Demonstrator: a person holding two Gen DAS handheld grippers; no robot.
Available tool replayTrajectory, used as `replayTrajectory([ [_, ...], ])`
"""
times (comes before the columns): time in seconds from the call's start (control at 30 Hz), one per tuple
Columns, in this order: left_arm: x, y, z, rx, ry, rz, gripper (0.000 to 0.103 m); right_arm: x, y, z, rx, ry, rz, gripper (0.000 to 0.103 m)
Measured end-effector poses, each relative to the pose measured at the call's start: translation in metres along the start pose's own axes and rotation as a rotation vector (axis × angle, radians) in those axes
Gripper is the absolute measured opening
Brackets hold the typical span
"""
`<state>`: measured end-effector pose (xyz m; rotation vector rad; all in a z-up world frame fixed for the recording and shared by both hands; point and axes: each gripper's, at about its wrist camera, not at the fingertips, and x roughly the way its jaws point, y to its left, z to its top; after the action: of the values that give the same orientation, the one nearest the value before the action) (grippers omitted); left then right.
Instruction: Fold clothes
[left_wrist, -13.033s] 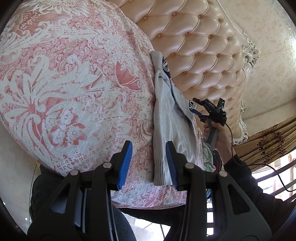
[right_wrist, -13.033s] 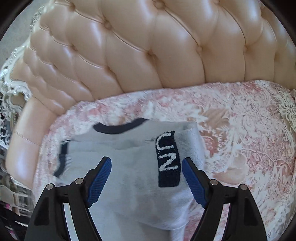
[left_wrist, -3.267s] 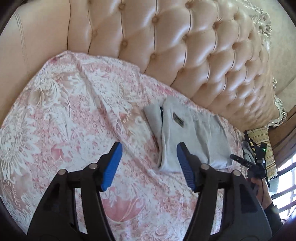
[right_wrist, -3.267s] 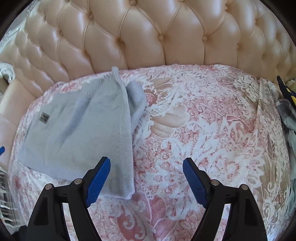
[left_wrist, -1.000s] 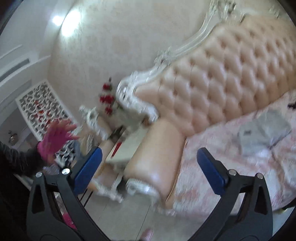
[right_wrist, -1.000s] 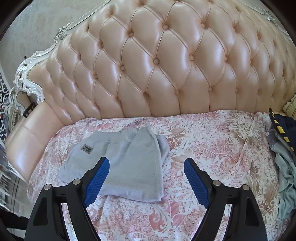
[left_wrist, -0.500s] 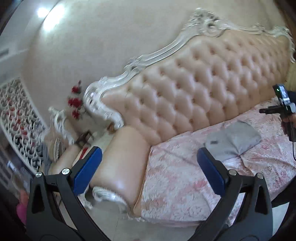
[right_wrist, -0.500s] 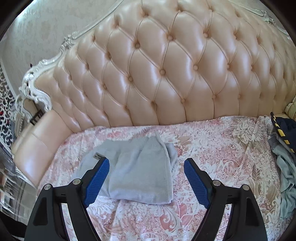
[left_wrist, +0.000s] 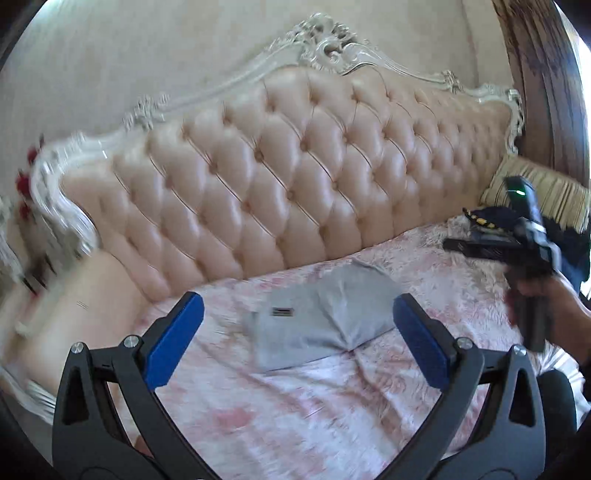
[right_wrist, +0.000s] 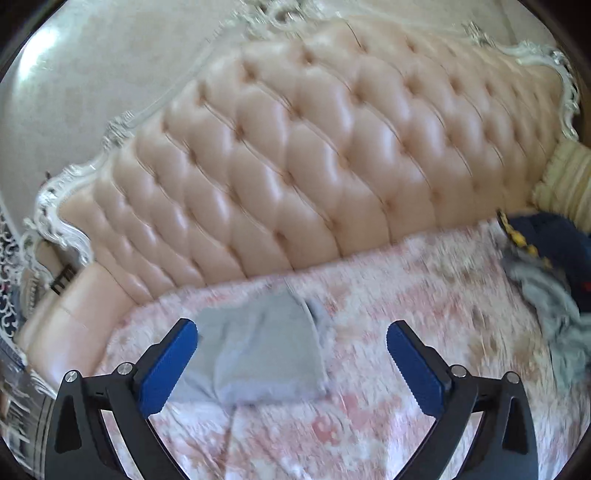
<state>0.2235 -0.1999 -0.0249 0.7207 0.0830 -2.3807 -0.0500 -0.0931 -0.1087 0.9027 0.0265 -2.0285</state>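
A folded grey sweater (left_wrist: 317, 319) lies on the pink floral bedspread (left_wrist: 303, 402) near the tufted headboard; it also shows in the right wrist view as the grey sweater (right_wrist: 258, 354). My left gripper (left_wrist: 295, 339) hangs open well back from it, nothing between its blue pads. My right gripper (right_wrist: 291, 363) is above the spread, its jaws opening wide with nothing held; the sweater lies beyond its left finger. From the left wrist view the right gripper (left_wrist: 461, 245) appears at the right edge, held in a hand.
A beige tufted headboard (left_wrist: 314, 177) with a carved white frame runs across the back. A heap of dark blue and light blue clothes (right_wrist: 546, 273) lies at the right of the bed by a striped cushion (left_wrist: 546, 192). A padded side rail (left_wrist: 74, 314) borders the left.
The left gripper swung right and down, from the room's left corner onto the bed and the sweater. The right gripper pulled back slightly and its jaws widened.
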Motion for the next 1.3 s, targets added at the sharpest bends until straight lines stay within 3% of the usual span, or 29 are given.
replayTrajectory([
  [0.13, 0.103, 0.015, -0.059, -0.001, 0.129, 0.058, 0.103, 0.009, -0.008, -0.027, -0.048, 0.025, -0.067, 0.103],
  [0.2, 0.157, 0.036, -0.09, -0.068, 0.221, 0.08, 0.103, 0.02, -0.018, -0.038, -0.024, 0.05, -0.107, 0.103],
  [0.27, 0.195, 0.06, -0.112, -0.144, 0.228, 0.115, 0.103, 0.028, -0.028, -0.049, 0.006, 0.08, -0.137, 0.103],
  [0.37, 0.24, 0.091, -0.139, -0.283, 0.303, 0.15, 0.103, 0.029, -0.037, -0.06, 0.011, 0.104, -0.162, 0.103],
  [0.43, 0.264, 0.101, -0.154, -0.332, 0.409, 0.111, 0.103, 0.028, -0.041, -0.061, 0.003, 0.114, -0.171, 0.103],
  [1.3, 0.267, 0.095, -0.154, -0.34, 0.434, 0.103, 0.103, -0.01, -0.039, -0.039, 0.048, 0.031, -0.093, 0.103],
])
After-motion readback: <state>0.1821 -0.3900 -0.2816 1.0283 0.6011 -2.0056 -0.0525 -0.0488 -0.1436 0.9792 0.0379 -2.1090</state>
